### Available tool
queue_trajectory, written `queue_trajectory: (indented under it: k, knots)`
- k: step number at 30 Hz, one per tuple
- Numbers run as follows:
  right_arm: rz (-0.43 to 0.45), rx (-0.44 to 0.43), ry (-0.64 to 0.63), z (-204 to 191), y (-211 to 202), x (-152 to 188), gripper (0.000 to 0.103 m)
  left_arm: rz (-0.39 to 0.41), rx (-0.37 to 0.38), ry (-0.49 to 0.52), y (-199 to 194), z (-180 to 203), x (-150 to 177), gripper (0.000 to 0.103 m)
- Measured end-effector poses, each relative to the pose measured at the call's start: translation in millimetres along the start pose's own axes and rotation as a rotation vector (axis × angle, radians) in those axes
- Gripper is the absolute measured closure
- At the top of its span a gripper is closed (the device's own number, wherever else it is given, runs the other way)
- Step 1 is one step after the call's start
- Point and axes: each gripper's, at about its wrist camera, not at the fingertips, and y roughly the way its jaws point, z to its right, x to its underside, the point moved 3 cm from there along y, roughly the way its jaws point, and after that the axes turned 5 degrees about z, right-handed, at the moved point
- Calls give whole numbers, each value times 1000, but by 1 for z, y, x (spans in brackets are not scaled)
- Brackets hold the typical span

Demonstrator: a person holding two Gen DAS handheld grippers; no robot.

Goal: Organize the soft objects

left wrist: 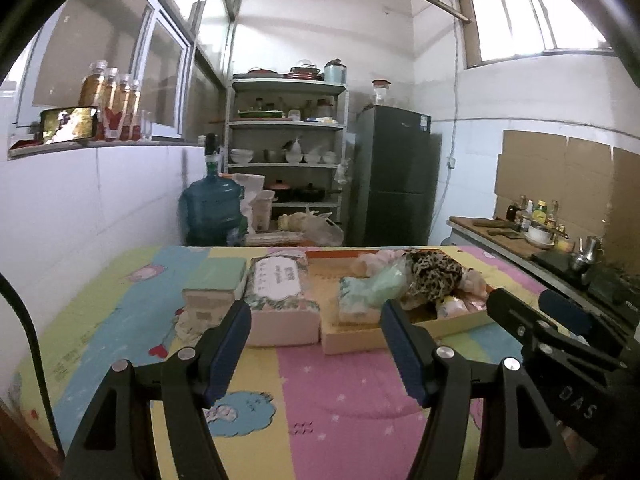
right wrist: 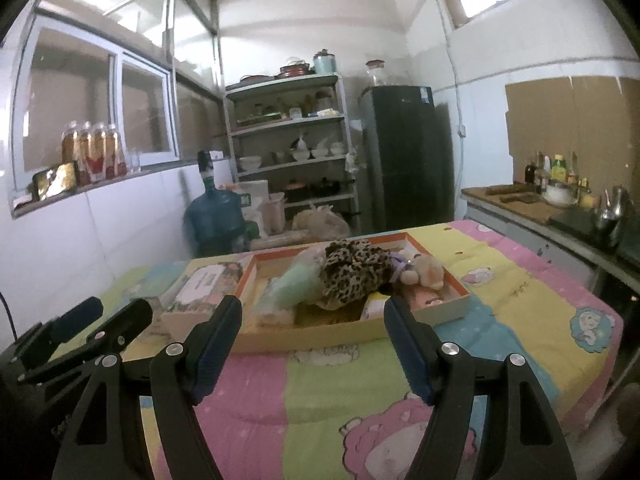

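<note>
A shallow cardboard tray with an orange rim (left wrist: 352, 338) (right wrist: 320, 330) lies on the colourful mat. In it are a leopard-print cloth (left wrist: 434, 274) (right wrist: 354, 272), a mint green soft item (left wrist: 384, 284) (right wrist: 298, 282), a beige plush toy (right wrist: 424, 274) and other small soft things. Left of the tray lies a floral tissue pack (left wrist: 280, 290) (right wrist: 200, 284), and further left a green-topped block (left wrist: 218, 278). My left gripper (left wrist: 316, 324) is open and empty, in front of the tissue pack and tray. My right gripper (right wrist: 312, 316) is open and empty, in front of the tray.
The mat-covered table (left wrist: 320, 400) meets a white wall on the left. Behind it stand a blue water jug (left wrist: 210, 208), a shelf rack with dishes (left wrist: 286, 152) and a dark fridge (left wrist: 394, 176). A counter with bottles and a kettle (left wrist: 536, 232) runs along the right.
</note>
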Motion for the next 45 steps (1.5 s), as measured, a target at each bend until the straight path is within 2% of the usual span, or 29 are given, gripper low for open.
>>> queue_trajectory:
  k: [7,12,17,24,30,37,45]
  knots:
    - [-2,-61,60,-3,-17,5,25,-6,-91,-10,-20,-11,11,36]
    - [14,-18,29,-12,-30,4,25,-20,-143,-26,-30,-19,15,36]
    - [4,16,7,-18,-37,9,25,-10,-147,-24,-44,-20,15,36]
    - [-22,-2,10,-25,-47,15,25,18,-159,-24,-62,-20,13,36]
    - [-12,41,-11,-28,-60,12,25,23,-169,-28,-69,-19,11,36]
    - [-30,52,-20,-27,-64,15,25,15,-163,-17,-74,-14,17,36]
    - [-3,78,-53,-31,-72,15,25,9,-137,-20,-76,-10,18,36]
